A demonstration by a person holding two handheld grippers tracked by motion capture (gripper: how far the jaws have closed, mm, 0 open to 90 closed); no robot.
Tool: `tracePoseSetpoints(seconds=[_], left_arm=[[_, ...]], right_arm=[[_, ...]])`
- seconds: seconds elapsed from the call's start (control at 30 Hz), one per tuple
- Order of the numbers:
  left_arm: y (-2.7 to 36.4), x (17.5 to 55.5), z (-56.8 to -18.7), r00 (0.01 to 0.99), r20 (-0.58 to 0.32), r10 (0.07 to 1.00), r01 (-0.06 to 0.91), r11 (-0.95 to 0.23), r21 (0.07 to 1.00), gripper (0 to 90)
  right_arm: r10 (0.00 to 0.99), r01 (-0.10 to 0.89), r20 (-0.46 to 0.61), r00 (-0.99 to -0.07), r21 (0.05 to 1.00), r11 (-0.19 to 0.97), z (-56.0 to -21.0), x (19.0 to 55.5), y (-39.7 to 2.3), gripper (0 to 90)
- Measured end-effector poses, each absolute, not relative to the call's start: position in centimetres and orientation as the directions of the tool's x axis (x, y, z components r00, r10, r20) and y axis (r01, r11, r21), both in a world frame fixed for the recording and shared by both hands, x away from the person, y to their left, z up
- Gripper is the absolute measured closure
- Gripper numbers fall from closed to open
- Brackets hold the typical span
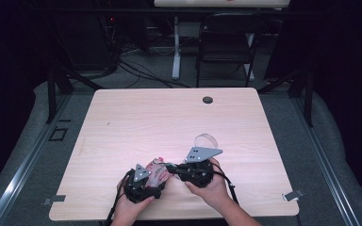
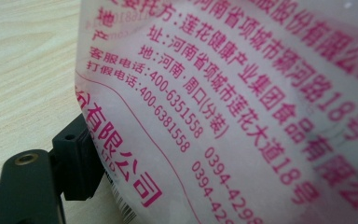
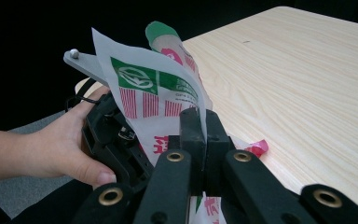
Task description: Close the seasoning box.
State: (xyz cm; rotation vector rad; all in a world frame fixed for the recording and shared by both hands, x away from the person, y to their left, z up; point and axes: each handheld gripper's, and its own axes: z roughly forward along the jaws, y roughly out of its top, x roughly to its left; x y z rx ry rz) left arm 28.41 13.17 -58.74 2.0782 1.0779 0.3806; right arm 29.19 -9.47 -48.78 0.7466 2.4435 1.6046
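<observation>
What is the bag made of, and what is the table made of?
The bag looks like thin plastic film: whitish with a soft sheen, printed in pink and green, and it creases and bends where the right gripper pinches it. Paper is less likely, but the look leaves it open. The table looks like pale wood, or a wood-look laminate: fine grain lines and a smooth matte top.
</observation>
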Motion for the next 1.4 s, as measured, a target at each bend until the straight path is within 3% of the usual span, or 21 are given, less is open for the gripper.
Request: tracePoseSetpoints(seconds=[0.3,0.9,1.4], left_arm=[[13.03,28.63,-58.76,0.611,-0.062,0.789,0.574,-0.388,0.72,20.6],[12.73,28.24,-58.75,0.596,0.002,0.803,0.55,-0.41,0.728,36.5],[13.03,28.1,-58.66,0.592,0.0,0.806,0.532,-0.392,0.75,47.2]], right_arm=[[0.466,0.333,0.16,-0.87,0.888,0.316,-48.81,29.17,-9.45,90.0],[0.467,0.336,0.162,-0.869,0.887,0.317,-48.83,29.19,-9.44,90.0],[0.456,0.331,0.164,-0.874,0.89,0.313,-48.74,29.12,-9.39,90.0]])
